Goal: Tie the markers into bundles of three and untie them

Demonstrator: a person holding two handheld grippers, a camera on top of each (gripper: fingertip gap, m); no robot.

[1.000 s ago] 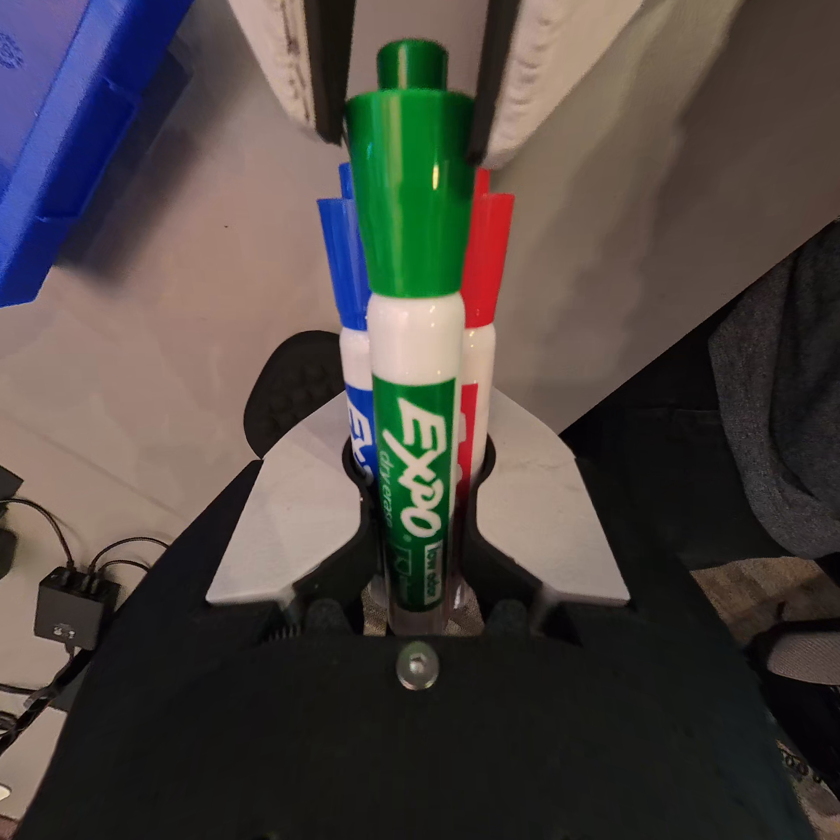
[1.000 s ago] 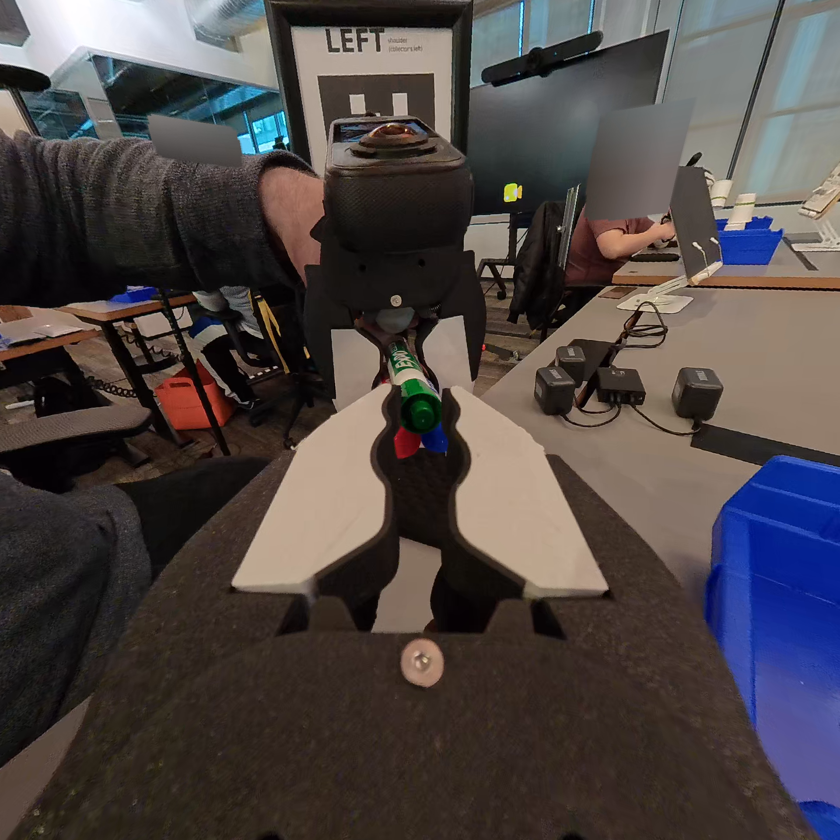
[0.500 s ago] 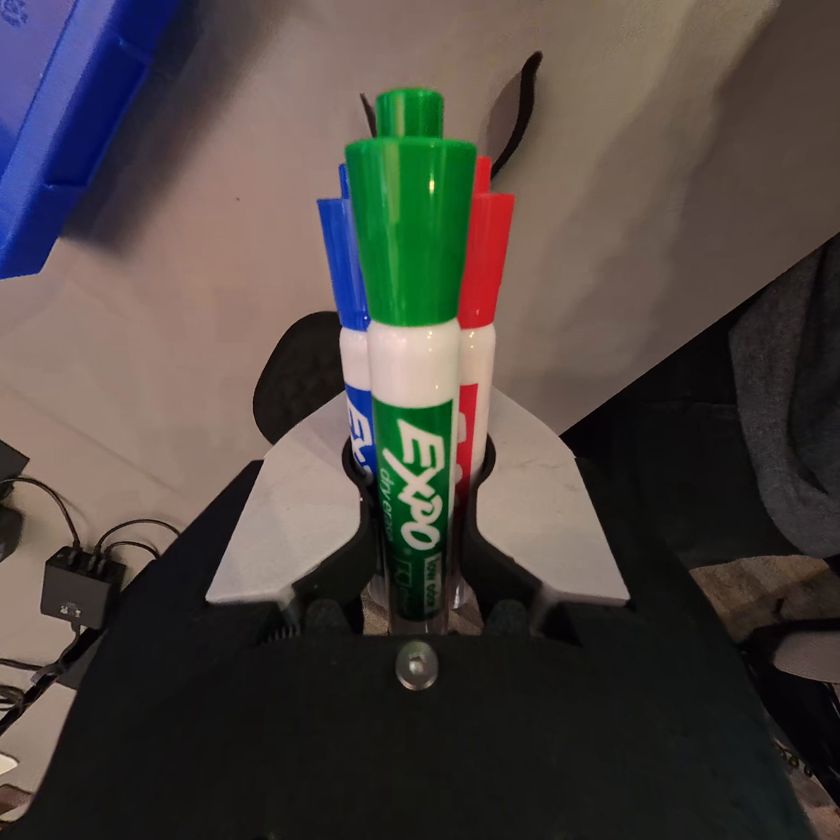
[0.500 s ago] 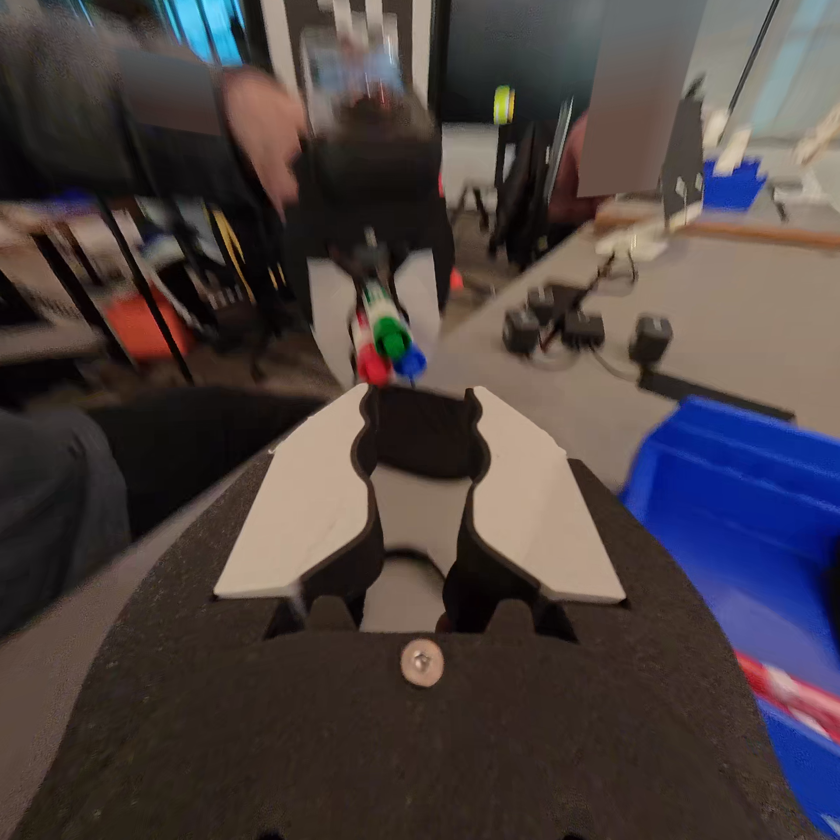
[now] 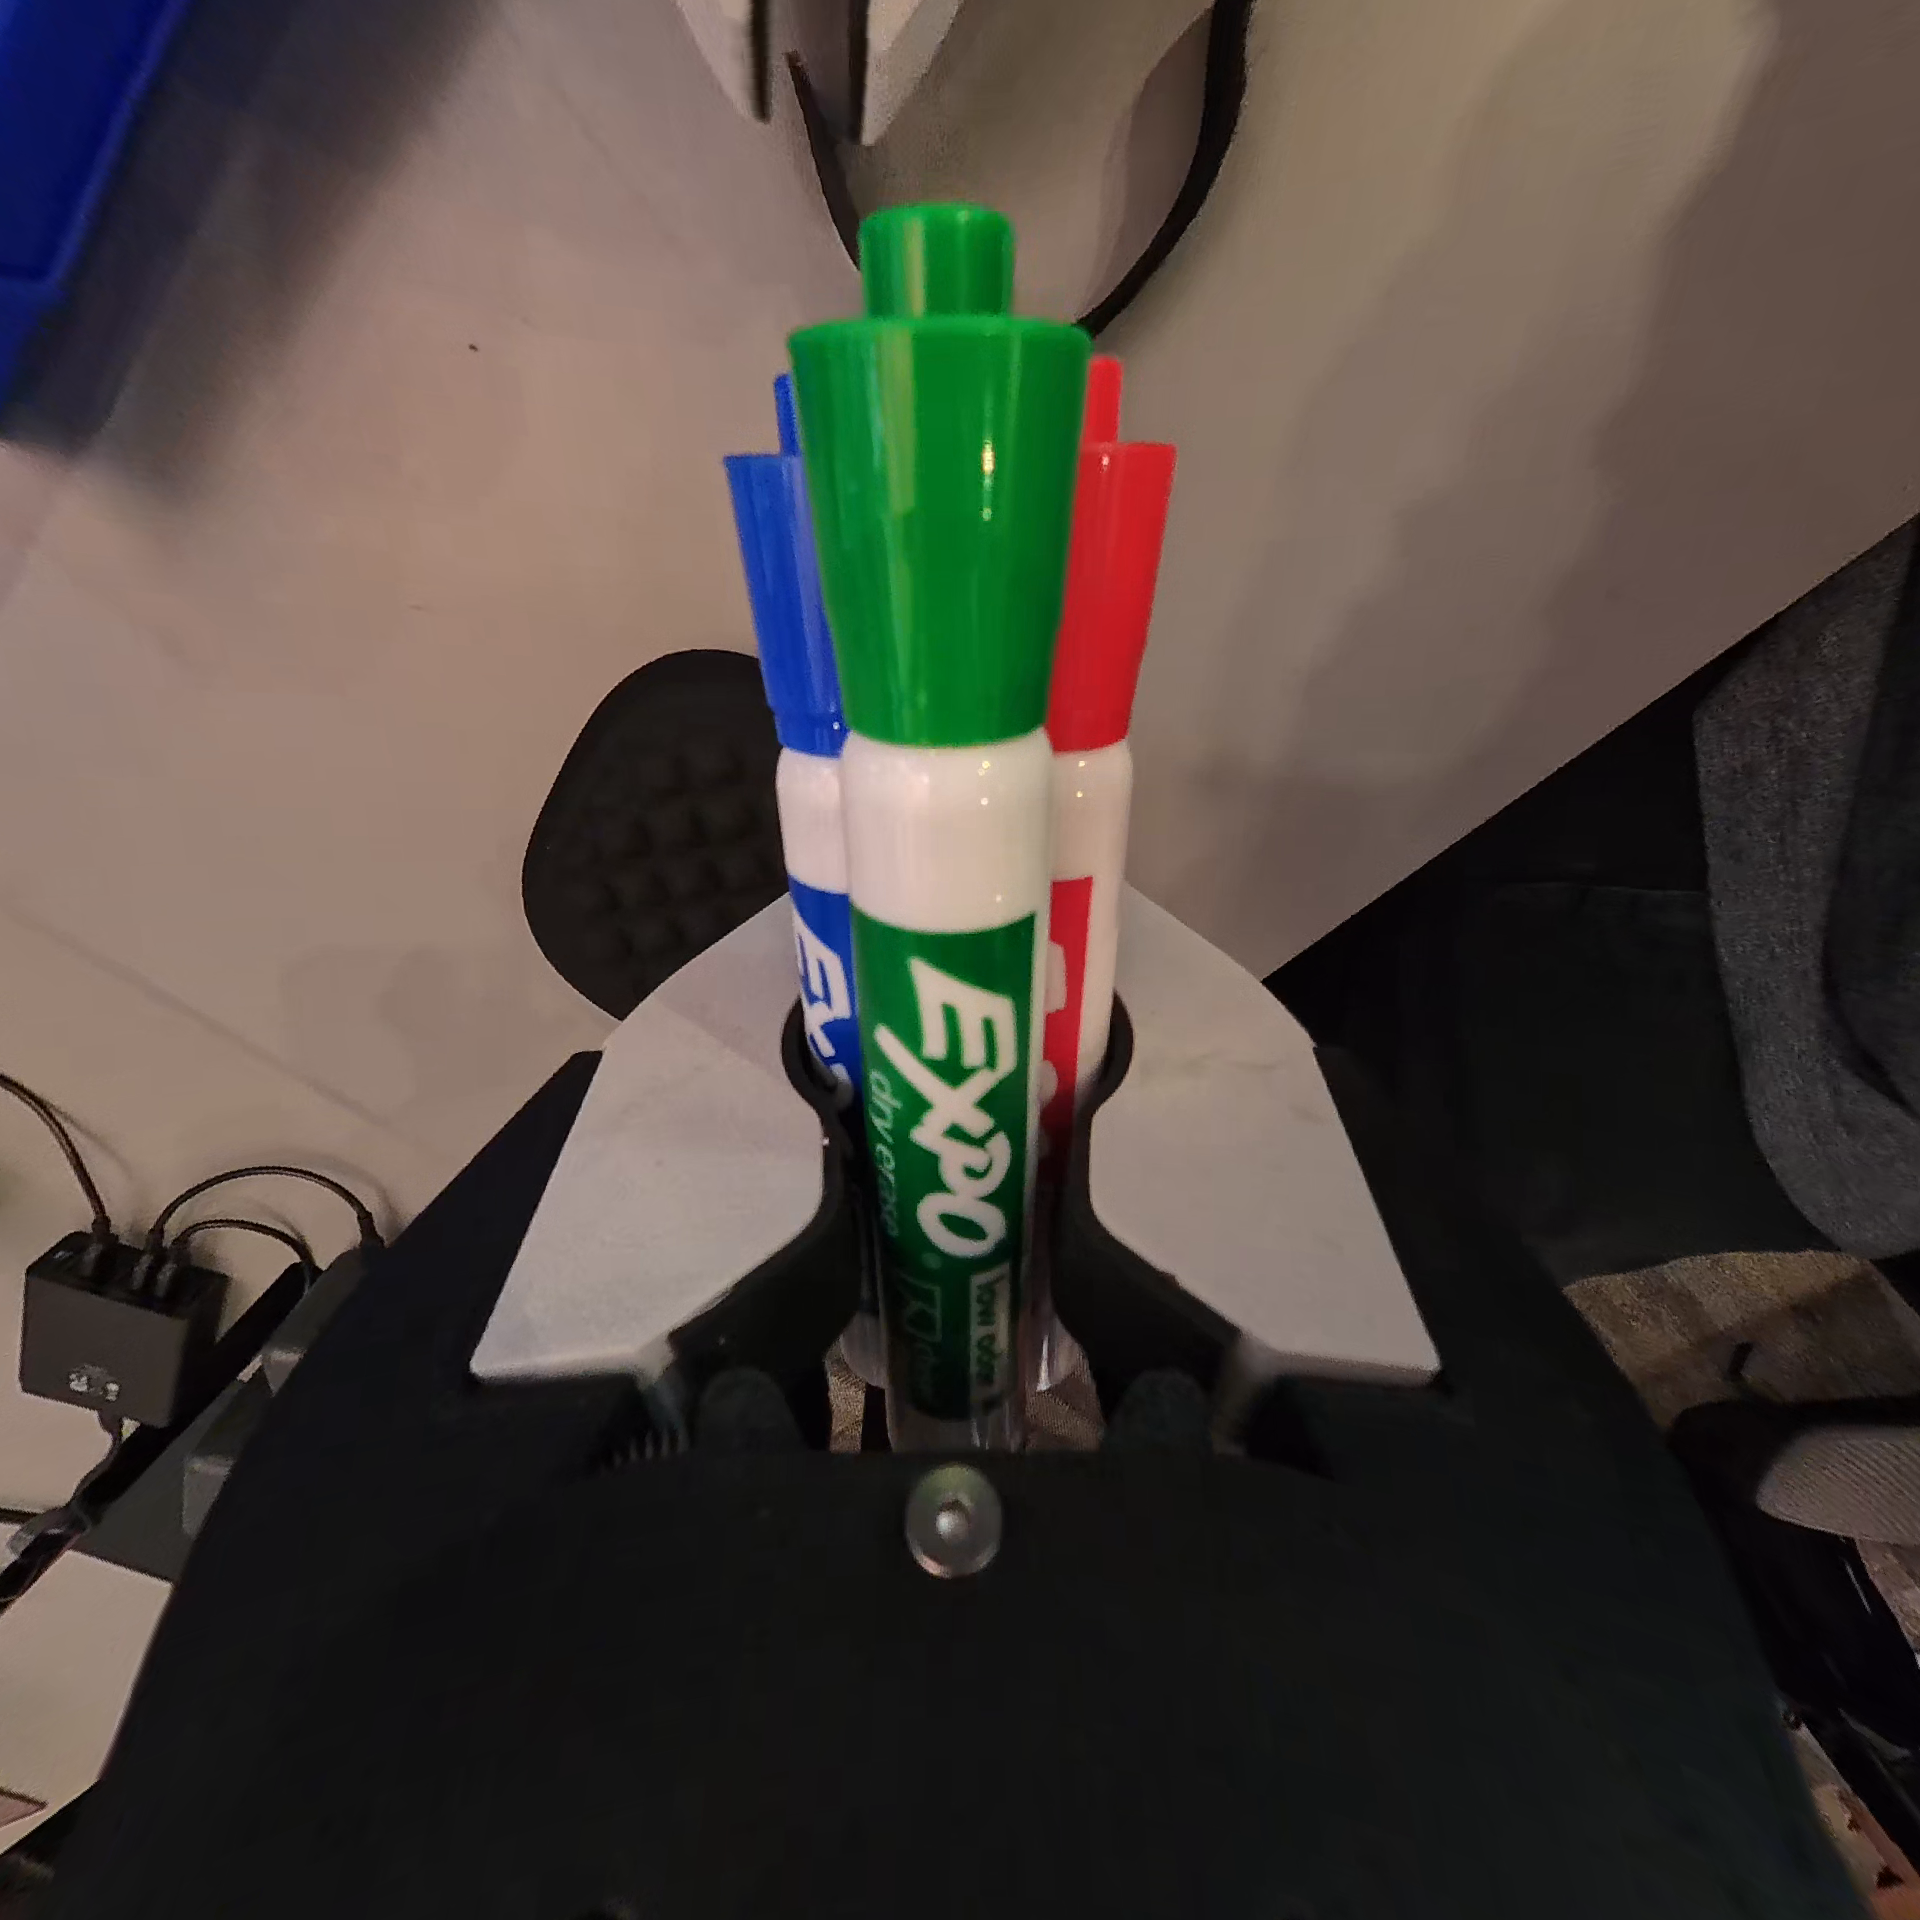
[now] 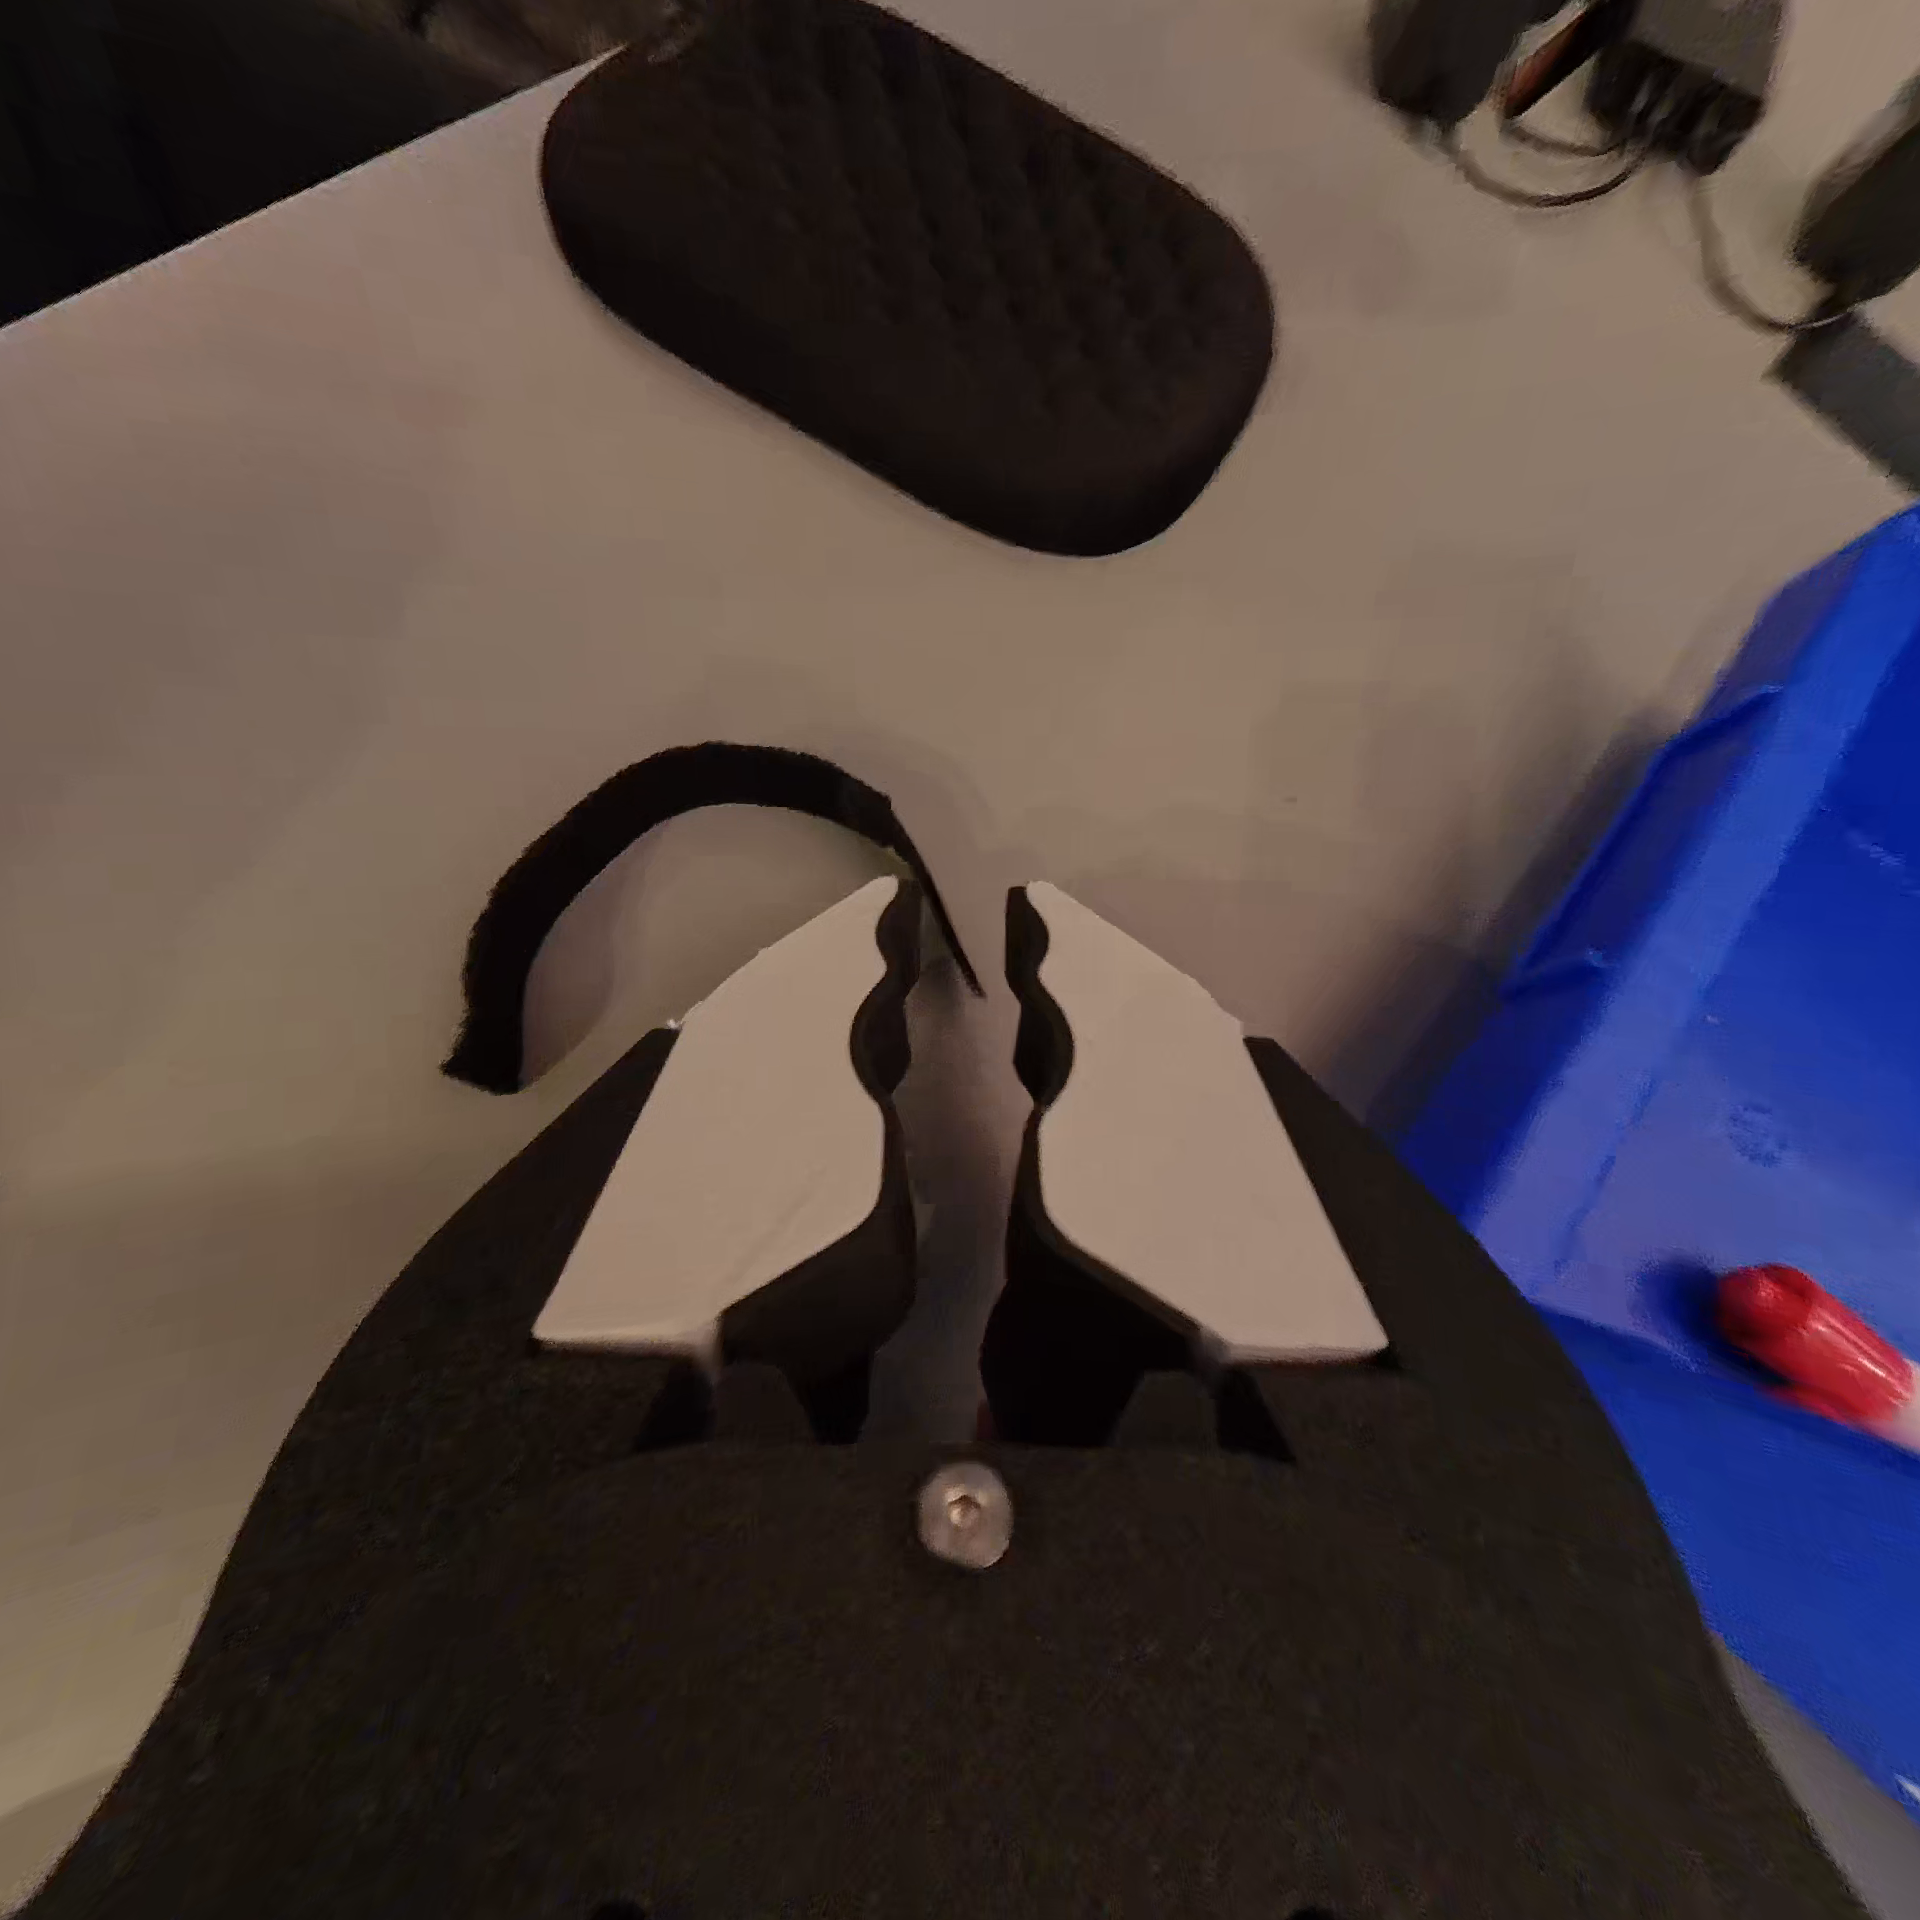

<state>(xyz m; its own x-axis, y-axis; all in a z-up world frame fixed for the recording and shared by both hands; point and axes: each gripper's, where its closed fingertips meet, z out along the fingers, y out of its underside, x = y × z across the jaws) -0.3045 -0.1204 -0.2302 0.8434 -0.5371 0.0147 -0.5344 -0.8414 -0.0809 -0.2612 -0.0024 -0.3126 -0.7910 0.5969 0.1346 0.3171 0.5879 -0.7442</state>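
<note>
While my left gripper (image 5: 951,997) is clamping three markers together, the green marker (image 5: 940,831) is sitting on top, the blue marker (image 5: 795,665) at its left and the red marker (image 5: 1107,644) at its right, caps pointing out over the grey table (image 5: 364,623). My right gripper (image 6: 961,904) is hanging just over the table with its jaws narrowly apart, one end of the black strap (image 6: 644,821) lying in the gap; I'm not seeing it pinched. A black pad (image 6: 904,270) is lying beyond, and a blue bin (image 6: 1704,1039) is sitting at the right.
</note>
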